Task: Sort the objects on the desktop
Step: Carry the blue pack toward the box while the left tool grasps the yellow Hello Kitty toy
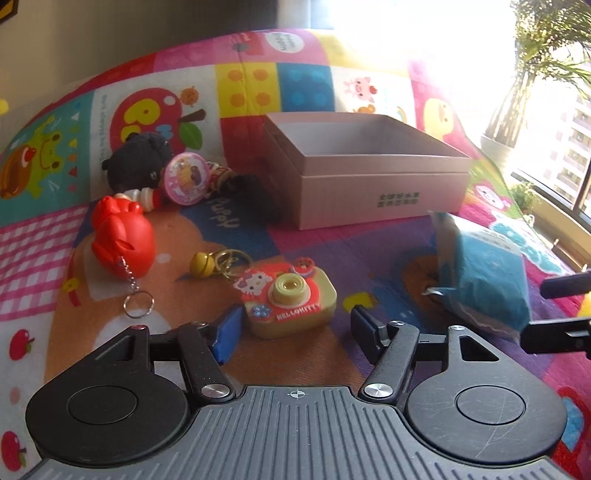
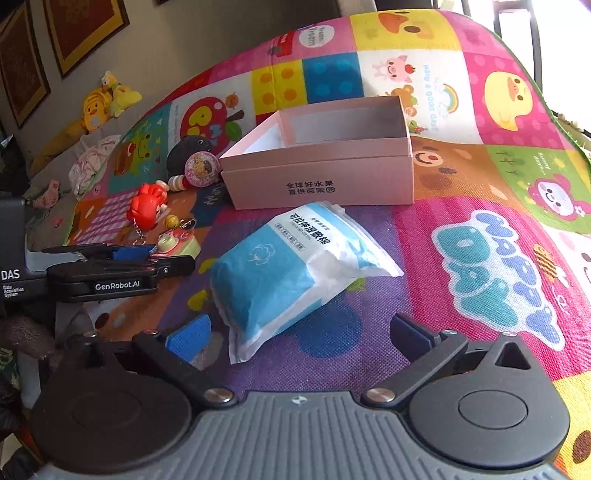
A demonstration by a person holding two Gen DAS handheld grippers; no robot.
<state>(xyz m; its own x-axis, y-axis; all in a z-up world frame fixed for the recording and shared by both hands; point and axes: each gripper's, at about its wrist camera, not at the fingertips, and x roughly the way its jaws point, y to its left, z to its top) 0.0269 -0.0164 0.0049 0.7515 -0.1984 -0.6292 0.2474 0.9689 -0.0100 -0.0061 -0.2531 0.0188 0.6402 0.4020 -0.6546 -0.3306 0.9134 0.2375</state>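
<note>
Two claws, both mine, and neither has hold of anything. My left claw [image 1: 293, 332] brackets the small yellow-and-red rubber toy camera keychain [image 1: 290, 301], its blue pad just beside the near corner; whether it touches I cannot tell. I read this as lining up a pinch across the body, since the ring and yellow bell [image 1: 202, 263] trail off behind it. My right claw [image 2: 299, 338] gapes wide around the near end of the blue-and-white soft plastic pack of cotton pads [image 2: 291, 273], which lies flat, pads clear of it on both sides.

Farther left lies the glossy red figurine with a key chain [image 1: 123, 240], then the round pink badge [image 1: 186, 178] propped against the black plush bear [image 1: 138, 158]. Behind everything sits the open, empty pale pink cardboard box [image 1: 373, 184], mouth up, presumably where the sorted things go.

All of it rests on a bright cartoon patchwork play mat [image 2: 480, 236] covering the surface. Beyond are framed pictures [image 2: 74, 29] on a wall, yellow stuffed toys [image 2: 101, 101], and a sunlit window with a potted palm [image 1: 532, 74].
</note>
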